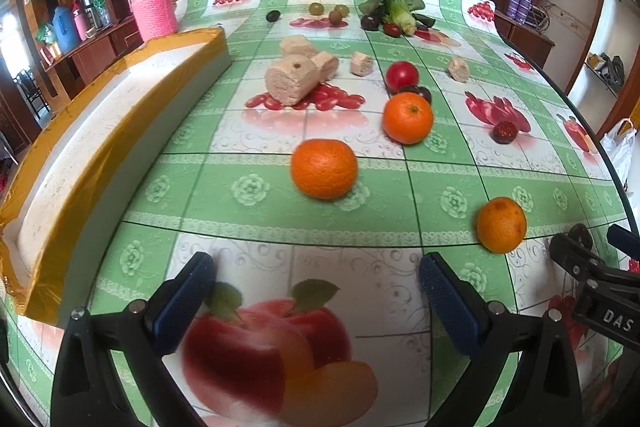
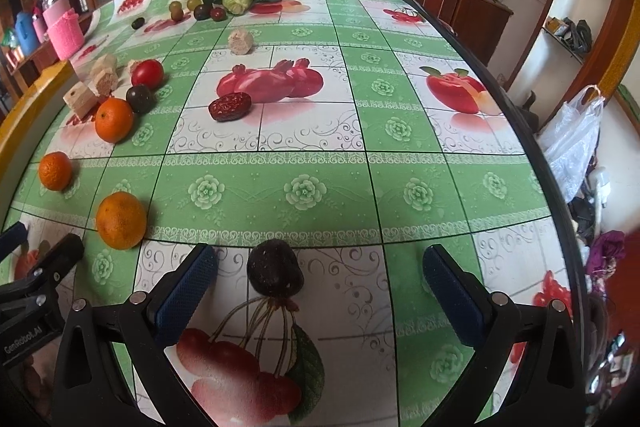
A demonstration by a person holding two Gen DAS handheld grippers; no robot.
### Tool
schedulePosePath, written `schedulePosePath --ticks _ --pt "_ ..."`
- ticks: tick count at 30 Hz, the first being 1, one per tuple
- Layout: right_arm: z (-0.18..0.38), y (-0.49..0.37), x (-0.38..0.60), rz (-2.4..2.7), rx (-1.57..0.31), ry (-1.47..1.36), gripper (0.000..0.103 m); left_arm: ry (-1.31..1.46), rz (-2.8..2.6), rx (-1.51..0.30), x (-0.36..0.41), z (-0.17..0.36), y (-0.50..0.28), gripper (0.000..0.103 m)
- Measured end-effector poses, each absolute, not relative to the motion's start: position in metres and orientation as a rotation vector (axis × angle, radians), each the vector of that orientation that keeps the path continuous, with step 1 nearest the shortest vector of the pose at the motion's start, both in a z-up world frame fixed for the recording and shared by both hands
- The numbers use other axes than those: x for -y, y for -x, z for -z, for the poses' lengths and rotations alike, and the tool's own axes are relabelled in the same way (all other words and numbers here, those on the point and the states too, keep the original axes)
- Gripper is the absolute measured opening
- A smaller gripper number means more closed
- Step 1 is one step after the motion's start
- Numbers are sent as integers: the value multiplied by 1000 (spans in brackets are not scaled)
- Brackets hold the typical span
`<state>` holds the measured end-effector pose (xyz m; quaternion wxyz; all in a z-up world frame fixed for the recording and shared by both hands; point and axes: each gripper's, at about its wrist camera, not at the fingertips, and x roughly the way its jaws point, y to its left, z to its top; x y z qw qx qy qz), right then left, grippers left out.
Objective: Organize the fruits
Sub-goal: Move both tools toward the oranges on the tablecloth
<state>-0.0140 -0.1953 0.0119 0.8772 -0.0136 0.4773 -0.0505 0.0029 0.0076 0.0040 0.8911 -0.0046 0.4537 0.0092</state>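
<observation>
My left gripper (image 1: 318, 283) is open and empty above the printed tablecloth. Ahead of it lie three oranges: a near one (image 1: 323, 168), a farther one (image 1: 407, 117) and one to the right (image 1: 501, 224). A red tomato (image 1: 402, 74) and a dark plum (image 1: 420, 92) lie behind them. My right gripper (image 2: 320, 275) is open, with a dark plum (image 2: 275, 268) lying on the table between its fingers, closer to the left one. The three oranges also show in the right wrist view (image 2: 121, 220), (image 2: 55, 171), (image 2: 113, 120), with a red date (image 2: 229, 106) farther ahead.
A white foam box with yellow tape (image 1: 100, 131) runs along the left. Cut sausage-like chunks (image 1: 292, 79) lie mid-table. Grapes (image 1: 316, 8), dark fruits and a leafy green vegetable (image 1: 396, 7) lie at the far end. The table's right edge (image 2: 532, 147) drops off to a plastic bag (image 2: 572, 143).
</observation>
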Motion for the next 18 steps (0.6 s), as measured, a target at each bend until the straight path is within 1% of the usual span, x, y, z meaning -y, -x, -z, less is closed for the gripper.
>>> schedulePosePath --ticks 9,14,18 --pt "-55 36 168 74 -881 54 103 43 -45 -823 -39 -41 9 103" --pt "-73 44 159 3 -844 -12 103 49 -64 -782 -53 -59 12 103" --pt "-90 52 147 1 -790 38 103 59 -66 -745 -59 -68 22 103"
